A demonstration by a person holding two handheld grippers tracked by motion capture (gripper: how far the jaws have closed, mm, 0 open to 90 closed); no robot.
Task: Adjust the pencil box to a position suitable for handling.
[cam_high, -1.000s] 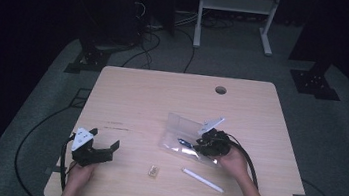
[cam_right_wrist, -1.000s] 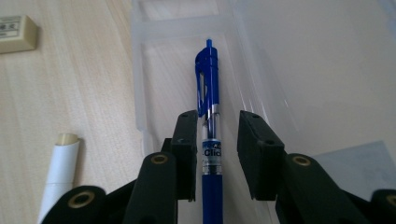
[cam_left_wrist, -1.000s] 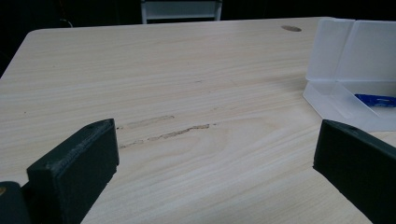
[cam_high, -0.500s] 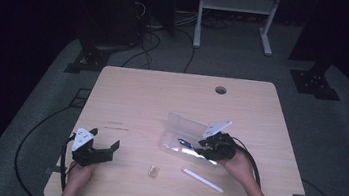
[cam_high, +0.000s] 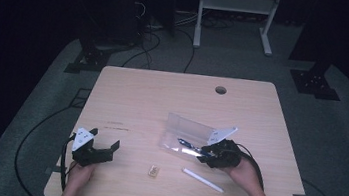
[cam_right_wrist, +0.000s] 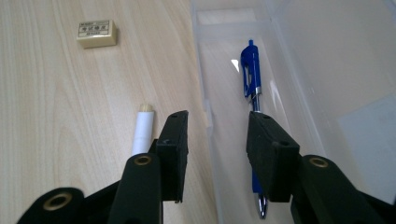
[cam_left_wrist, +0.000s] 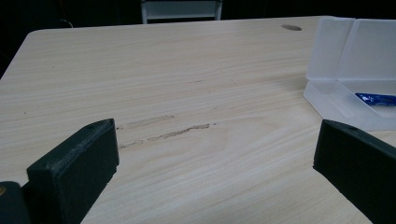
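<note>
On the pale wooden table (cam_high: 152,100) my clear plastic hinged box (cam_right_wrist: 299,70) lies open, the blue ballpoint pen (cam_right_wrist: 251,70) resting inside it. My right gripper (cam_right_wrist: 217,135) has just been opening, with nothing between its jaws. My left gripper (cam_left_wrist: 210,154) gapes wide, empty.

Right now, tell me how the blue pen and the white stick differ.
The blue pen lies inside the clear plastic case; the white stick lies on the bare table outside it. The pen is blue with a clip and a metal tip; the stick is plain white with a pale end. The right gripper, jaws just opening, stands over the pen; the stick sits beside one jaw. Both are slim and lie flat.
</note>
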